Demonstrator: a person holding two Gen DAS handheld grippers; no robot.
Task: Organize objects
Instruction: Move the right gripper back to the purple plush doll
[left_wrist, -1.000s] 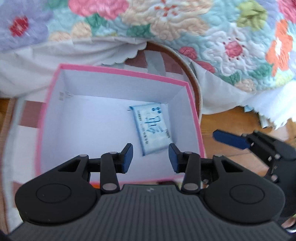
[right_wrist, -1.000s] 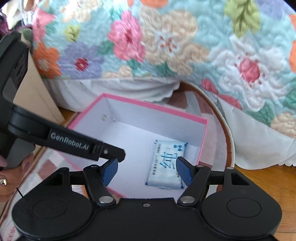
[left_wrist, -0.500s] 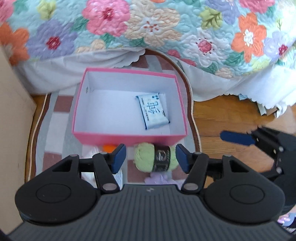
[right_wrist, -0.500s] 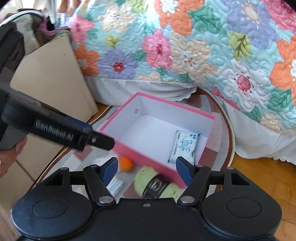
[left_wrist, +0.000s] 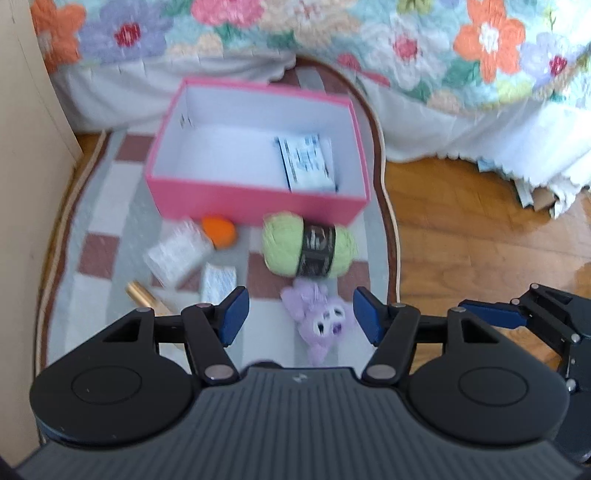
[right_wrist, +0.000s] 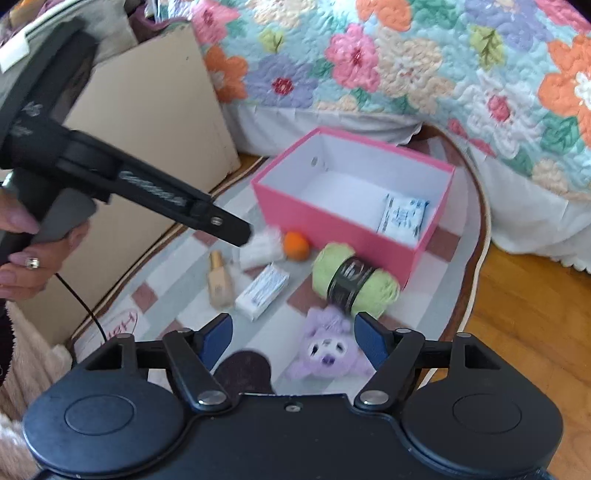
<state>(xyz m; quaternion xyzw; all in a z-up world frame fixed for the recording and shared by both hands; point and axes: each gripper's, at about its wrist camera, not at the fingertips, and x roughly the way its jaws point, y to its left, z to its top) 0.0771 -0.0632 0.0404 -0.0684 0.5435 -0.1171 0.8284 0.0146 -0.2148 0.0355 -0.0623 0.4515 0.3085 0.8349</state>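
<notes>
A pink box (left_wrist: 255, 201) (right_wrist: 332, 229) stands on a checked rug and holds a blue-and-white tissue pack (left_wrist: 306, 162) (right_wrist: 402, 218). In front of it lie a green yarn ball (left_wrist: 308, 245) (right_wrist: 354, 278), a purple plush toy (left_wrist: 319, 317) (right_wrist: 328, 349), an orange ball (left_wrist: 218, 230) (right_wrist: 295, 246), a white packet (left_wrist: 177, 254), a small white box (left_wrist: 218, 282) (right_wrist: 263, 291) and a beige bottle (left_wrist: 142, 293) (right_wrist: 219, 280). My left gripper (left_wrist: 299, 315) is open and empty, above the plush toy. My right gripper (right_wrist: 291, 338) is open and empty, also above the plush.
A bed with a floral quilt (right_wrist: 406, 62) rises behind the box. A beige cardboard panel (right_wrist: 147, 147) stands at the left. Wooden floor (left_wrist: 480, 236) lies right of the rug. The left gripper's body (right_wrist: 110, 173) crosses the right wrist view.
Both grippers have pulled back and up from the box, so the loose objects on the rug have come into view. The left gripper's jaws have opened wider.
</notes>
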